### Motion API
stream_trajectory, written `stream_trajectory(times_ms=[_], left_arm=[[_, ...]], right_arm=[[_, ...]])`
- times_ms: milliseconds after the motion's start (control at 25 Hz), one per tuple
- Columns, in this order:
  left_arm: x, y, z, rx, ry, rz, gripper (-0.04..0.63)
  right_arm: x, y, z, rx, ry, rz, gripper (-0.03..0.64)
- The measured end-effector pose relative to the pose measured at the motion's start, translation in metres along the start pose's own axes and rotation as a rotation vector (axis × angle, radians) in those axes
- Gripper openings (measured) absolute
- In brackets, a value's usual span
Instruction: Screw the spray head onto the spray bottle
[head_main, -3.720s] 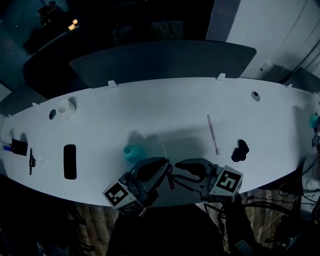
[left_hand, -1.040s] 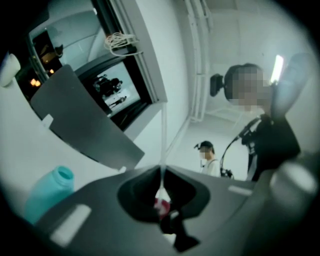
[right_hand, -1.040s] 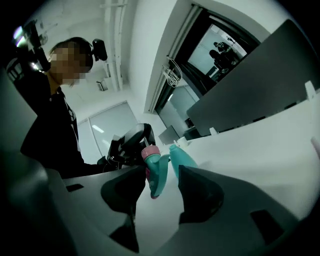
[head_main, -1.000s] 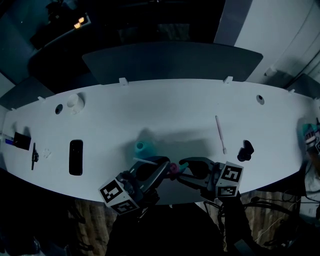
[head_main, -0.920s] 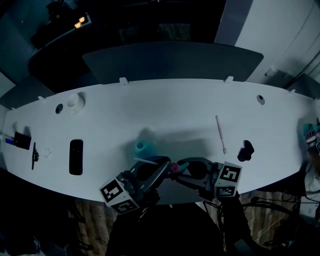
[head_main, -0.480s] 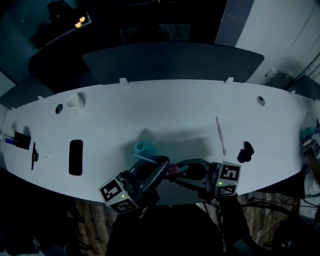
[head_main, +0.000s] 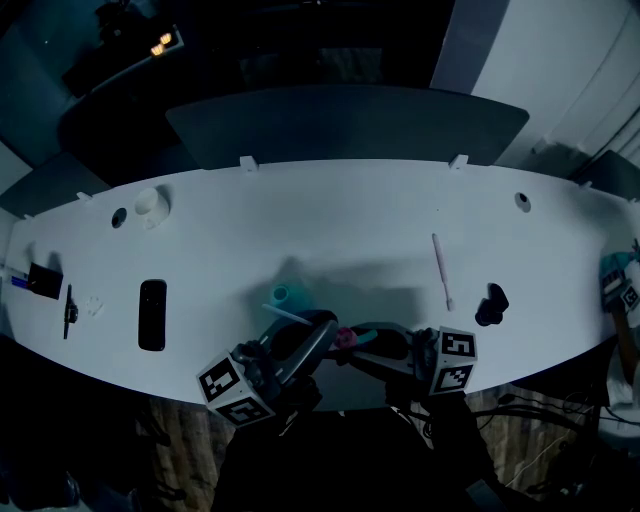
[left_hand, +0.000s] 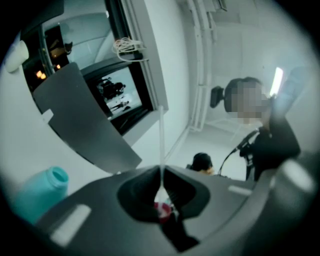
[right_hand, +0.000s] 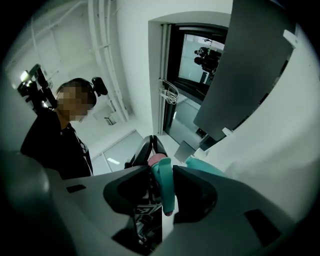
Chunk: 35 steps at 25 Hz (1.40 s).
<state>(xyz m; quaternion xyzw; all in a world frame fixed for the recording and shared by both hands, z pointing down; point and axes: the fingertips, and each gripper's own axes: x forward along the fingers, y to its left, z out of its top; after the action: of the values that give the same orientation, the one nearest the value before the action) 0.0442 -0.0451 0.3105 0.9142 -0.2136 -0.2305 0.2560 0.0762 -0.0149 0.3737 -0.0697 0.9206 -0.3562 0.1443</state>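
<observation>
**While you hold the spray head in the air, the bottle stands apart on the table**

The spray head (right_hand: 162, 185) hangs between your two grippers, just over the near edge of the table (head_main: 350, 210). Its pink collar is toward your left gripper and its teal part toward your right.

Your left gripper (left_hand: 161, 172) is clamped tight on the thin white dip tube (left_hand: 161, 140), which pokes out of the closed jaws at a slant.

Your right gripper (right_hand: 161, 167) has the teal part between its jaws, which have just been closing. One pad looks to touch the teal part, but a sliver of gap shows on the other side, so nothing is clamped there.

The teal spray bottle (head_main: 282, 294) stands upright on the table just beyond your left gripper, neck uncapped and clear of the head.

Farther out, a black remote (head_main: 151, 315) lies to your left. A white stick (head_main: 440, 270) and a small black object (head_main: 490, 303) lie to your right.
</observation>
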Motion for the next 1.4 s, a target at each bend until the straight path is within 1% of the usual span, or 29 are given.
stream_trajectory(times_ms=[80,240,360,440,520,600,720,800,920,1040,1160,1280,1400], left_arm=[[-0.001,0.000,0.000,0.002,0.001,0.004,0.014],[0.000,-0.002,-0.001,0.003,-0.002,0.004,0.014],[0.001,-0.002,0.000,0.000,-0.009,0.003,0.014],[0.001,-0.002,0.001,-0.001,-0.017,0.006,0.014],[-0.002,0.000,0.003,-0.006,-0.028,0.011,0.015],[-0.003,0.001,0.003,0.000,-0.025,0.020,0.017],[-0.004,0.002,0.000,0.052,0.008,0.051,0.022],[-0.004,0.003,-0.004,0.112,0.057,0.077,0.037],[-0.004,0.002,-0.008,0.189,0.139,0.101,0.042],[-0.006,0.004,-0.011,0.230,0.186,0.118,0.065],[-0.011,0.006,-0.012,0.243,0.204,0.144,0.071],[-0.019,0.009,-0.006,0.225,0.169,0.170,0.071],[-0.022,0.009,-0.003,0.190,0.138,0.158,0.071]], right_arm=[[0.001,0.001,0.002,0.018,-0.011,0.011,0.147],[0.003,0.002,-0.002,0.020,0.022,0.015,0.147],[0.003,0.003,-0.002,0.021,0.014,0.024,0.147],[0.004,0.005,-0.003,0.007,0.013,0.037,0.144],[0.004,0.008,-0.003,-0.015,0.021,0.050,0.126],[0.003,0.008,-0.003,-0.044,0.038,0.044,0.123],[0.001,0.007,-0.002,-0.096,0.070,0.013,0.120],[-0.002,0.005,0.001,-0.143,0.088,-0.019,0.118],[-0.003,0.006,0.008,-0.220,0.136,-0.071,0.118],[-0.005,0.006,0.012,-0.276,0.186,-0.113,0.118],[-0.010,0.003,0.016,-0.318,0.213,-0.153,0.118],[-0.020,-0.005,0.022,-0.366,0.221,-0.206,0.117],[-0.020,-0.004,0.022,-0.402,0.269,-0.214,0.115]])
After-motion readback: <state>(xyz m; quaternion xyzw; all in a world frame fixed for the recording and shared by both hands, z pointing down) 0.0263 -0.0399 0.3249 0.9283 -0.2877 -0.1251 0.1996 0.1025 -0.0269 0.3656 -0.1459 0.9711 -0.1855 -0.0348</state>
